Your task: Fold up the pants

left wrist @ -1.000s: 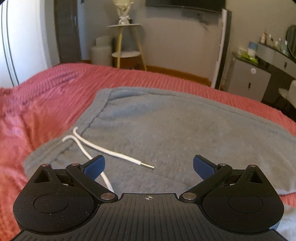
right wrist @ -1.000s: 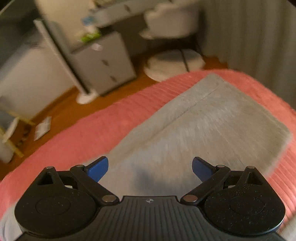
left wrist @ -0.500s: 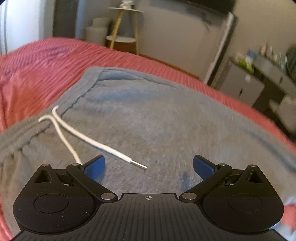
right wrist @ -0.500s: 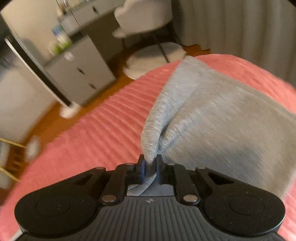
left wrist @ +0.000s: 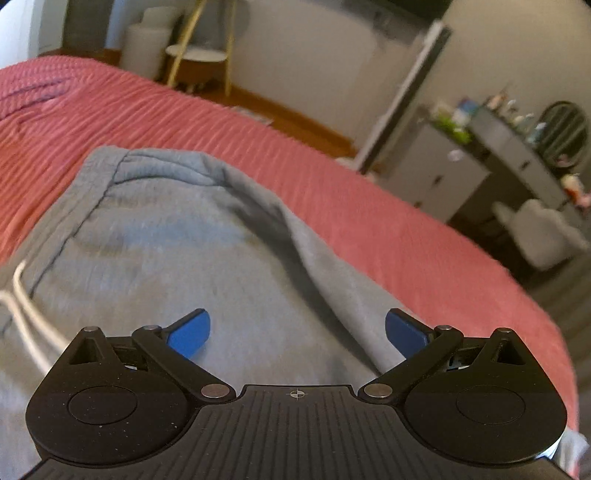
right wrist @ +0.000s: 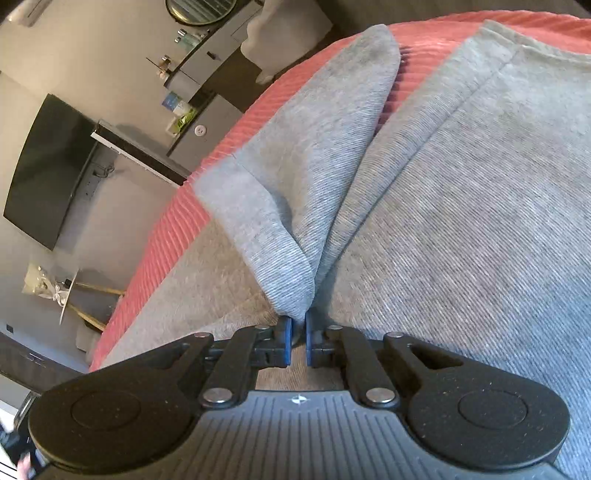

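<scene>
Half of the white drawstring (left wrist: 26,314) is cut off at the left wrist view's left edge, where the left gripper (left wrist: 297,332) hangs released over blurred grey pants (left wrist: 184,258) on the red bedspread (left wrist: 369,206). Only the right wrist view shows the right gripper (right wrist: 298,336) clenched on a pant-leg hem (right wrist: 288,284), probably doubled back over the near cloth.

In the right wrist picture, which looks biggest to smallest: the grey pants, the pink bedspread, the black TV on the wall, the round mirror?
1. grey pants, filling most of the view, though nearest the camera.
2. pink bedspread, mostly covered by the pants.
3. black TV.
4. round mirror, cut off by the frame's top edge, so its true extent is unsure.
</scene>
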